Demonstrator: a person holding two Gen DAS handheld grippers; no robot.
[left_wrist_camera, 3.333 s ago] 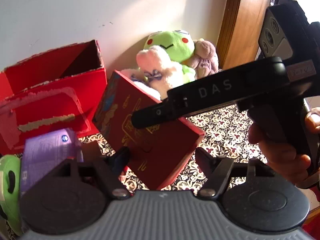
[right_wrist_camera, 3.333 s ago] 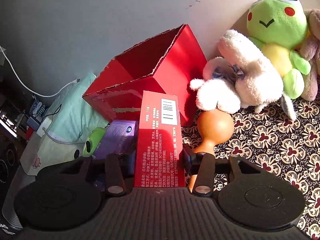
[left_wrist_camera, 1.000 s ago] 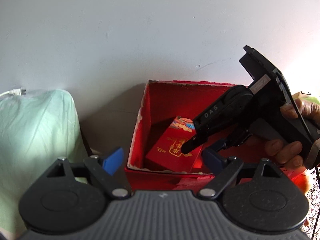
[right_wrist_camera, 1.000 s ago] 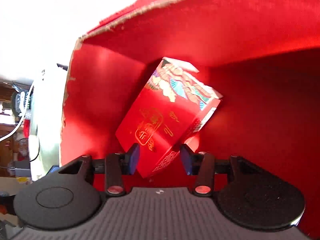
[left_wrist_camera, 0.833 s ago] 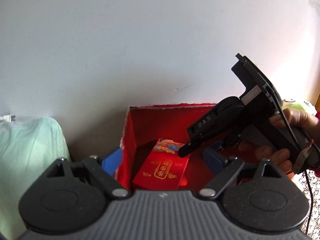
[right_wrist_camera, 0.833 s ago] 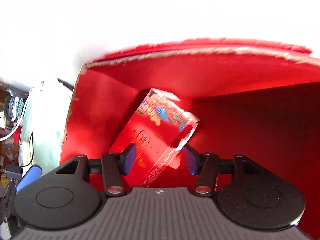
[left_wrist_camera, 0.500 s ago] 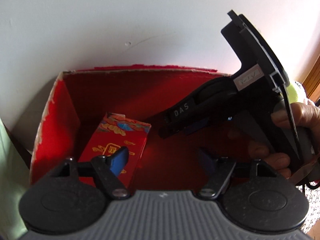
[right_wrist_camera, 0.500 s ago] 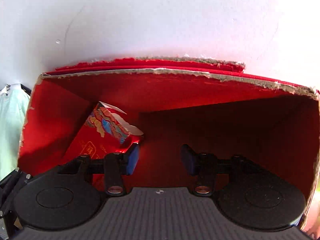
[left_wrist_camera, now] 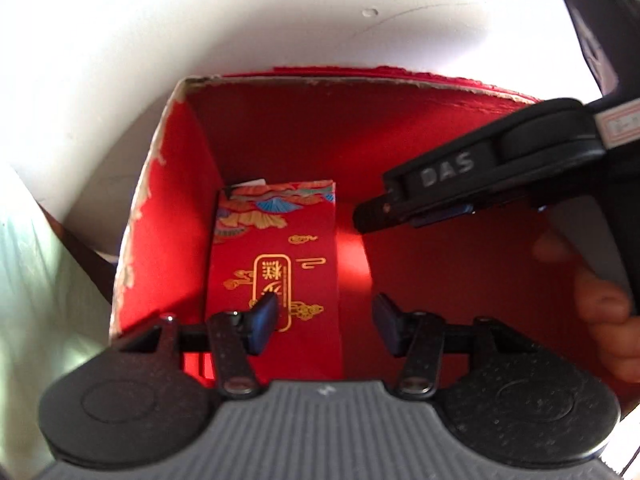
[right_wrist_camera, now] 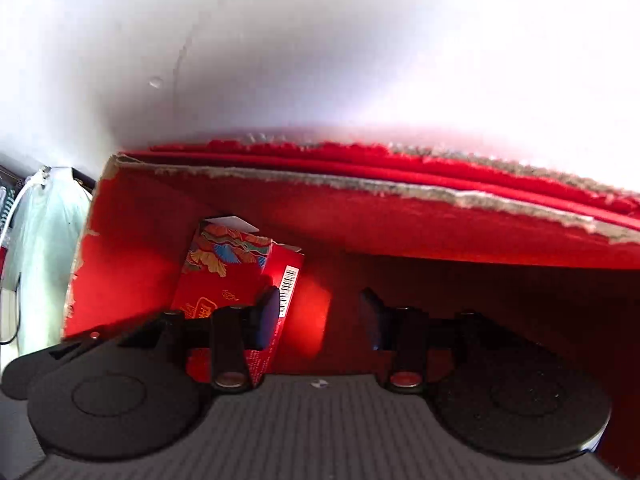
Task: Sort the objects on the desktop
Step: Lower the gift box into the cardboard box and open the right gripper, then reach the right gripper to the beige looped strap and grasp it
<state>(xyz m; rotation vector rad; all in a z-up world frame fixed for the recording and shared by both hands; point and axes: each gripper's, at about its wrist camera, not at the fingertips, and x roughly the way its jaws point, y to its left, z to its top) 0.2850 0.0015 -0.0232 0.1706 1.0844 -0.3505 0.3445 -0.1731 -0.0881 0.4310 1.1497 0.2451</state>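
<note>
Left wrist view: left gripper (left_wrist_camera: pixel 324 322) spread, empty | right gripper (right_wrist_camera: pixel 318 314) spread, empty | carton (left_wrist_camera: pixel 276 264) beyond left fingers, inside red bin (left_wrist_camera: pixel 160 216) | likely light, stiff; pinch its long sides.

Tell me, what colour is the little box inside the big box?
Red, with gold and blue patterns: little box, best in the left wrist view.

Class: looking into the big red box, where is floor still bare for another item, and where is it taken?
Bare floor lies right of the red packet, towards the right gripper. The red box's left wall side is taken by the packet.
</note>
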